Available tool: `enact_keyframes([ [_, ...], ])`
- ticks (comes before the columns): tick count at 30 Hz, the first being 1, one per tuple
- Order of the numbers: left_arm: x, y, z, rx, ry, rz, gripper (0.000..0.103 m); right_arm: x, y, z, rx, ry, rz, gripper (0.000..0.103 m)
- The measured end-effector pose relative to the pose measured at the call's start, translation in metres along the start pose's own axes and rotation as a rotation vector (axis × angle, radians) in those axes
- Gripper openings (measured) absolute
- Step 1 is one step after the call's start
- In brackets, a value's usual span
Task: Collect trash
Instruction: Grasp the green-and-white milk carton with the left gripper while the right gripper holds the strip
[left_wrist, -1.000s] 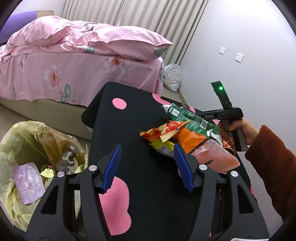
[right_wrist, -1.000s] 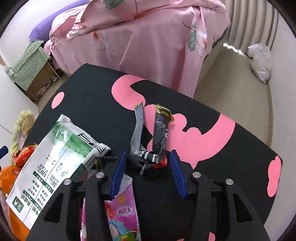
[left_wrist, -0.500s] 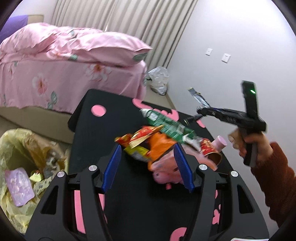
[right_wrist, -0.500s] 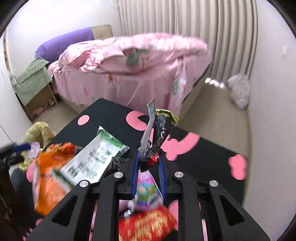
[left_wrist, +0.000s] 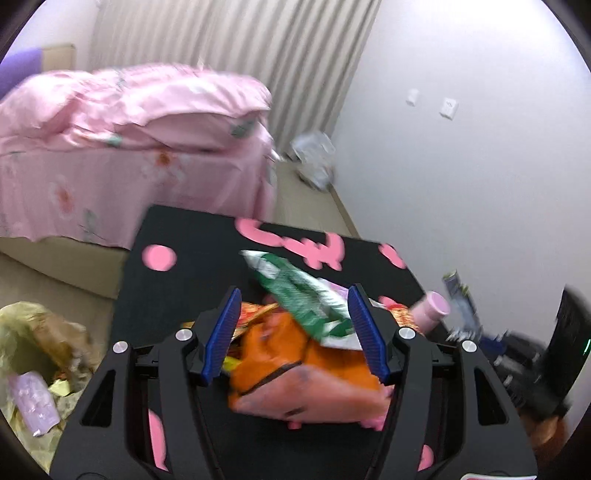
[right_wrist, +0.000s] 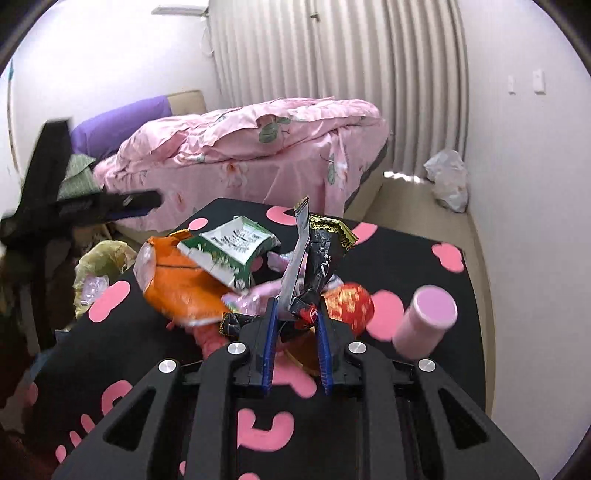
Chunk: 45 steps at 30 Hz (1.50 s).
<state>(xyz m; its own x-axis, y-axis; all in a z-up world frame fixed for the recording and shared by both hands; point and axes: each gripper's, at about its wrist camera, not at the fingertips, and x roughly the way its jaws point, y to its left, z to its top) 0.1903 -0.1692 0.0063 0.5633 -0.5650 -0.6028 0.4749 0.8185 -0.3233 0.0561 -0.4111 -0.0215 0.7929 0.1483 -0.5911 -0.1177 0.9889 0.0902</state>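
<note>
Right gripper (right_wrist: 295, 325) pinching two wrappers: one black (right_wrist: 325, 254), one silver (right_wrist: 295, 258). Left gripper (left_wrist: 295, 328) spread, empty. One pink cup (right_wrist: 424, 321) at three o'clock.

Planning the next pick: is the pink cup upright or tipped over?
Tipped. The pink cup lies on its side on the black table, one round end facing the right wrist camera.

Home bedroom, pink-quilted bed (right_wrist: 258, 147), pleated curtains (right_wrist: 332, 55)
</note>
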Motion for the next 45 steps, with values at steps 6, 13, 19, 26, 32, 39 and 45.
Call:
enact_keyframes([
  [6, 0.041, -0.037, 0.018, 0.011, 0.071, 0.073, 0.062, -0.013, -0.009, -0.028, 0.067, -0.048, -0.068, 0.019],
  [13, 0.103, -0.049, 0.028, 0.035, 0.230, 0.233, 0.063, -0.009, -0.024, -0.052, 0.147, -0.020, -0.037, 0.019],
  [19, 0.133, -0.057, 0.005, 0.160, 0.362, 0.297, 0.063, -0.006, -0.028, -0.062, 0.175, -0.025, -0.017, 0.019],
  [26, 0.118, -0.048, -0.009, 0.154, 0.367, 0.235, 0.064, -0.002, -0.028, -0.067, 0.186, -0.020, 0.005, 0.019],
  [32, 0.092, -0.038, -0.015, 0.134, 0.331, 0.190, 0.062, -0.008, -0.027, -0.063, 0.178, -0.044, 0.007, 0.019],
  [39, 0.000, -0.038, -0.043, 0.125, 0.220, 0.086, 0.062, -0.023, -0.023, -0.057, 0.175, -0.067, 0.028, 0.019],
  [45, -0.055, -0.030, -0.094, 0.110, 0.229, 0.033, 0.034, -0.020, 0.004, -0.063, 0.082, 0.024, 0.108, 0.019],
])
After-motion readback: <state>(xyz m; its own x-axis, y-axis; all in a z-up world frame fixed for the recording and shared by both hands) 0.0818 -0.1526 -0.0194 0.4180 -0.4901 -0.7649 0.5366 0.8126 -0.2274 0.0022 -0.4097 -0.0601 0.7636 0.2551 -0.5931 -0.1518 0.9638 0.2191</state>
